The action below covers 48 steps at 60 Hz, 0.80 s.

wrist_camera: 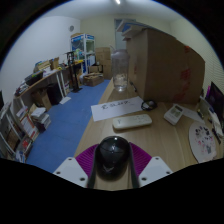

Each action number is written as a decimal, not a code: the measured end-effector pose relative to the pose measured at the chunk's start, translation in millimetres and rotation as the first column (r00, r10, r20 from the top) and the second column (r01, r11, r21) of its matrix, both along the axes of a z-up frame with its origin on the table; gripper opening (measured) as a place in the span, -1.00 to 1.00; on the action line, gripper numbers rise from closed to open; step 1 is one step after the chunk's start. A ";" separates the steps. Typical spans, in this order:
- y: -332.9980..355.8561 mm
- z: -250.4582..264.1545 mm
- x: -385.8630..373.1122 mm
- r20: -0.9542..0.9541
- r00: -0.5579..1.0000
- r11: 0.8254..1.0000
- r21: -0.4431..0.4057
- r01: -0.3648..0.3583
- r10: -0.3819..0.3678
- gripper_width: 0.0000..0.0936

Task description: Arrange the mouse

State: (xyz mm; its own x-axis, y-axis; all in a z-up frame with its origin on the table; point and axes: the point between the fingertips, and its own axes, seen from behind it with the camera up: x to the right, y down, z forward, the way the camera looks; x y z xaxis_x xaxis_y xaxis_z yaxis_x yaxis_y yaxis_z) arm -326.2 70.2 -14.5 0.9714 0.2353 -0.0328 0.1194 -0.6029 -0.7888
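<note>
A black computer mouse (112,155) sits between my gripper's (112,163) two fingers, and both magenta pads (88,156) press against its sides. The mouse appears lifted a little above the wooden table (170,140). The mouse's underside and the fingertips are hidden behind it.
Just beyond the fingers lie a white remote-like device (131,121) and a white paper sheet (116,106). A clear plastic jug (120,68) and a large cardboard box (160,62) stand further back. A calculator (175,114), another dark mouse (149,104) and a paint palette (203,140) lie to the right. Blue floor and shelves (30,110) are on the left.
</note>
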 end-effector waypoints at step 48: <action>42.9 44.8 356.9 0.023 0.996 0.995 0.055 0.087 -0.088 -0.13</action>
State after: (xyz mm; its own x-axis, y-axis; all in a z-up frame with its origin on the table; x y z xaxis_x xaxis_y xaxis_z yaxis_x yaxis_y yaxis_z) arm 30.7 113.1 30.3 0.9886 0.1505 0.0022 0.0883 -0.5686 -0.8179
